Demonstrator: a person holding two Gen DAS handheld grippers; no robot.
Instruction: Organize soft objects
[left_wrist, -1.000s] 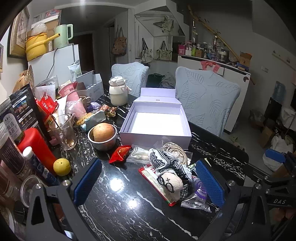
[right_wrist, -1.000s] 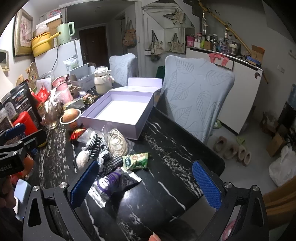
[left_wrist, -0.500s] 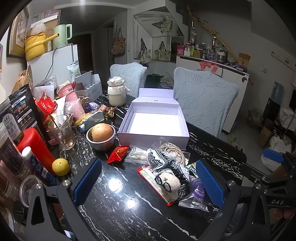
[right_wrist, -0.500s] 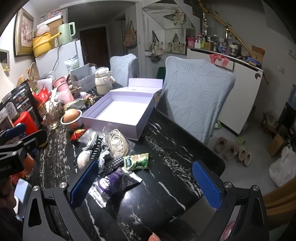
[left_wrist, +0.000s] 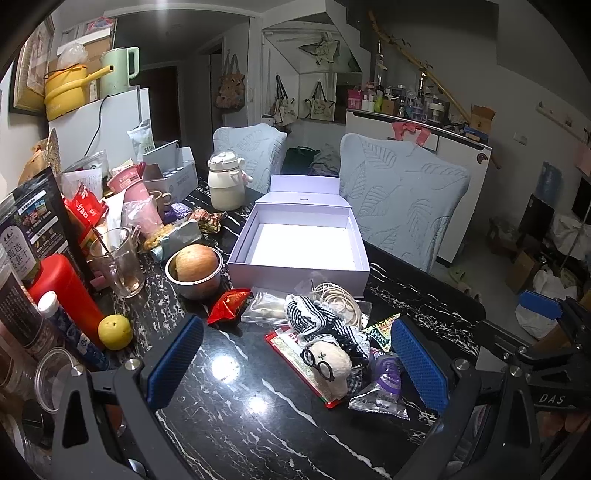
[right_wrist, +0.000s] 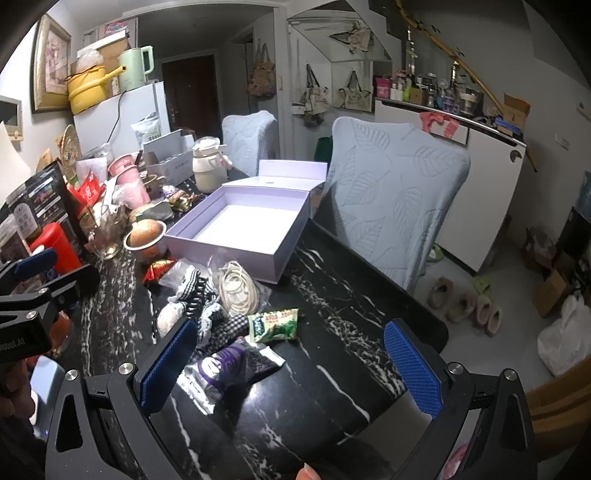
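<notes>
Before box (left_wrist: 299, 247): doll (left_wrist: 330, 363), snack packets (right_wrist: 275, 325); both tongs agape

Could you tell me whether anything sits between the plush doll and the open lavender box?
Yes. Between the plush doll and the lavender box lie striped fabric, a cord coil and a clear packet.

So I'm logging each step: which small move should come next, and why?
Probably ease the left hand-held gripper forward and down over the plush toy. Both grippers are open and hold nothing, the toy lies just ahead between its fingers, and the lavender box stands empty behind.
</notes>
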